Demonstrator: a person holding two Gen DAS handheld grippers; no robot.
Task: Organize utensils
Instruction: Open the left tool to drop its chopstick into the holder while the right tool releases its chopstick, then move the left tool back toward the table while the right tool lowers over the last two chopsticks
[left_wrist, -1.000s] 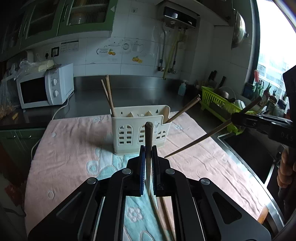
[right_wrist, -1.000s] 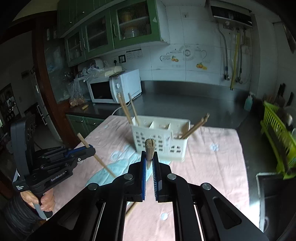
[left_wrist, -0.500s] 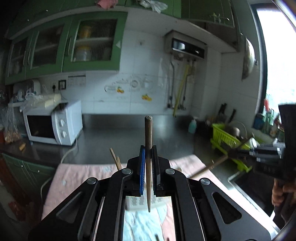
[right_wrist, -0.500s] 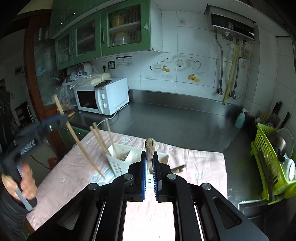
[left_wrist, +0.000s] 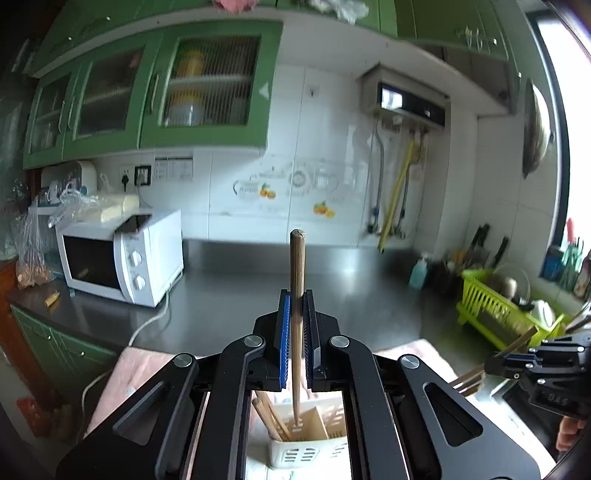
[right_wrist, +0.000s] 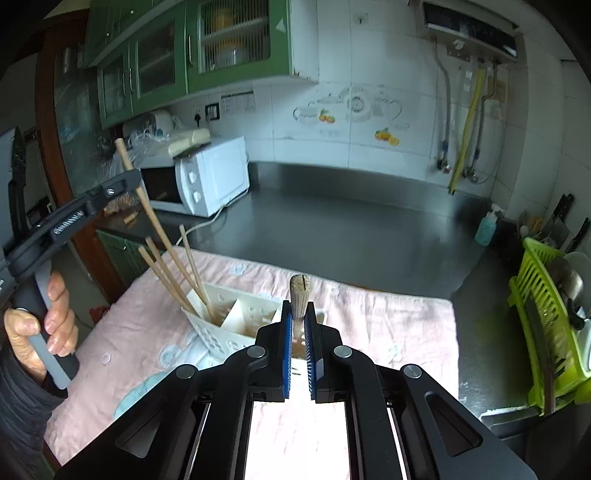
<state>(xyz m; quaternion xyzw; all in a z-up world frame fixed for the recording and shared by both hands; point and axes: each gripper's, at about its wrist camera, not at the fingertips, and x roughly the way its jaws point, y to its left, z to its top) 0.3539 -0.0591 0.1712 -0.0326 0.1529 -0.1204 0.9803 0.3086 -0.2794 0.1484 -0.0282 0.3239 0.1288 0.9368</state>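
Chopstick (left_wrist: 296, 291) stands clenched in left claw (left_wrist: 295, 306), tip over holder (left_wrist: 306, 448); right claw (right_wrist: 297, 321) grips another.

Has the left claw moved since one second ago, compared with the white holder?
Yes. The left claw, shut on a chopstick, rose and now lowers its tip into the holder.

The utensil holder (right_wrist: 236, 325) stands on the cloth (right_wrist: 388, 325), which lies on the counter (right_wrist: 351, 229) in front of the wall. Chopsticks (right_wrist: 173, 273) stand in the holder's left compartment. The microwave (right_wrist: 207, 177) sits behind and to the left of the cloth; the dish rack (right_wrist: 546, 332) sits to its right.
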